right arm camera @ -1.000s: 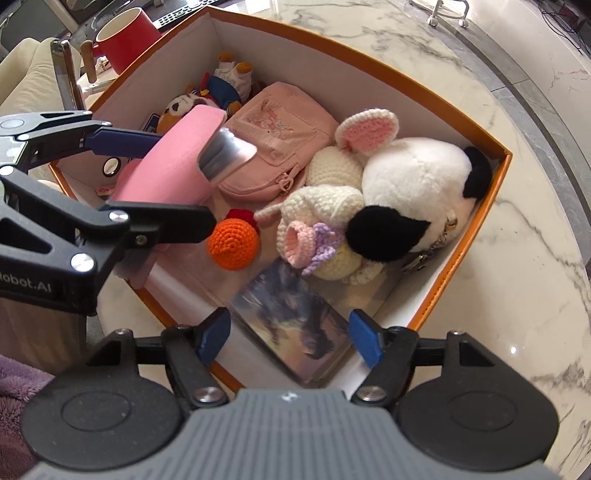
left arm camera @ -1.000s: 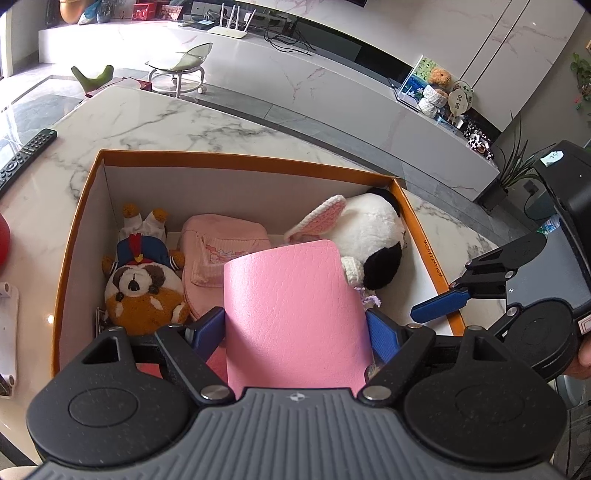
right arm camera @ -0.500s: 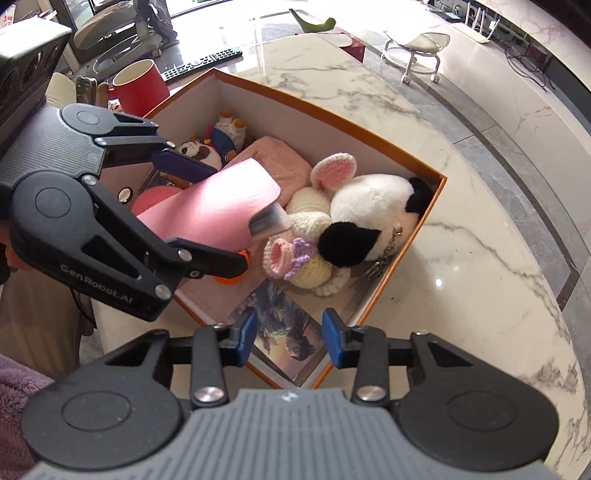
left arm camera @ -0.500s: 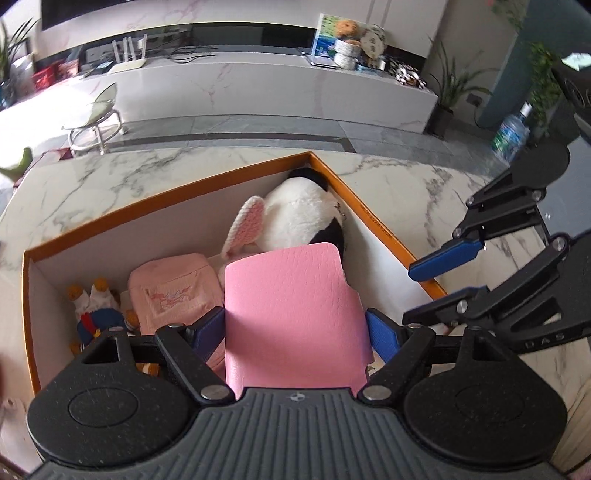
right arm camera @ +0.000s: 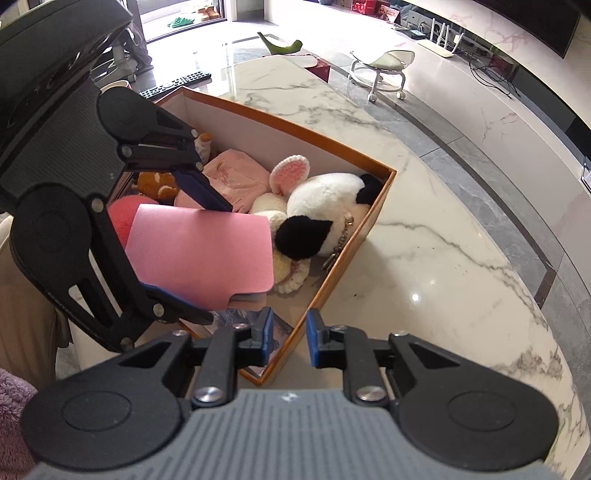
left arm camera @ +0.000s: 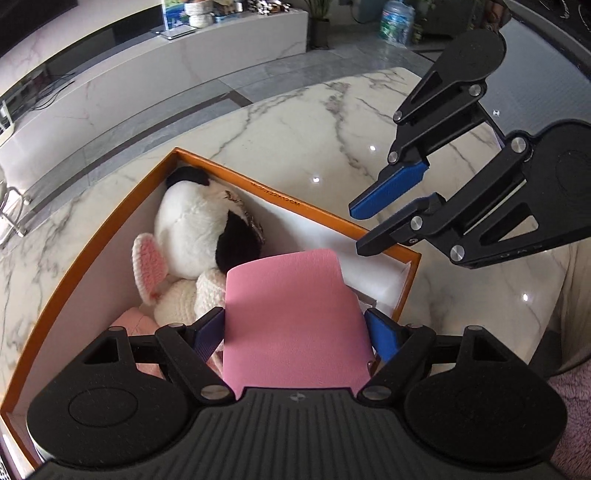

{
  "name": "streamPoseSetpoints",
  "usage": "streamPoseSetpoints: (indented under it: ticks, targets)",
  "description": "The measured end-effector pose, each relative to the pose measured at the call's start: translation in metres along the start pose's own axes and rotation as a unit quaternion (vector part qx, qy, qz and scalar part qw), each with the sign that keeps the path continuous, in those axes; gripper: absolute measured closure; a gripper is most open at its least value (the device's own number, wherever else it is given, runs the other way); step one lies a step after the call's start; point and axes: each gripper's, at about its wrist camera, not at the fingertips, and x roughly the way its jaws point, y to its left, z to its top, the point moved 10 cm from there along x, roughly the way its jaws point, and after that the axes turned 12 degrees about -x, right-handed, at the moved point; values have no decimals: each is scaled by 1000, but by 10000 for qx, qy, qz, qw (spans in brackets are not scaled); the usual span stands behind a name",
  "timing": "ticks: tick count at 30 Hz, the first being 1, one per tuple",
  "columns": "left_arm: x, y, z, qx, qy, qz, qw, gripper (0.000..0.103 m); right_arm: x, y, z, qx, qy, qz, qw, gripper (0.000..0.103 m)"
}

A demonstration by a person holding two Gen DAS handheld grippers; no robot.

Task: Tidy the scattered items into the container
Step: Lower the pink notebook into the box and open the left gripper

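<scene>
Our left gripper (left arm camera: 295,332), wrist rolled since a second ago, still clamps the pink notebook (left arm camera: 291,317) above the orange box (left arm camera: 110,236); our right gripper (right arm camera: 290,338), empty, is closing — drop comes next.

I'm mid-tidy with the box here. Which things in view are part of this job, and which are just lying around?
Part of the job:
- orange box
- pink case, held in the left gripper over the box
- black-and-white plush, pink pouch, already inside

Just lying about:
- remote control
- stool
- water bottle
</scene>
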Motion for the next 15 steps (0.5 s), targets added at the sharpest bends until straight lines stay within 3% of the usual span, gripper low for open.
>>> streamPoseSetpoints:
  ticks: [5, 11, 15]
  targets:
    - [13, -8, 4, 821, 210, -61, 9964, 8, 0, 0, -8, 100, -100, 87, 9999, 82]
    - [28, -14, 13, 890, 403, -326, 9947, 8, 0, -3, -13, 223, -175, 137, 9995, 81]
    - [31, -11, 16, 740, 597, -300, 9950, 7, 4, -2, -14, 243, -166, 178, 9994, 81]
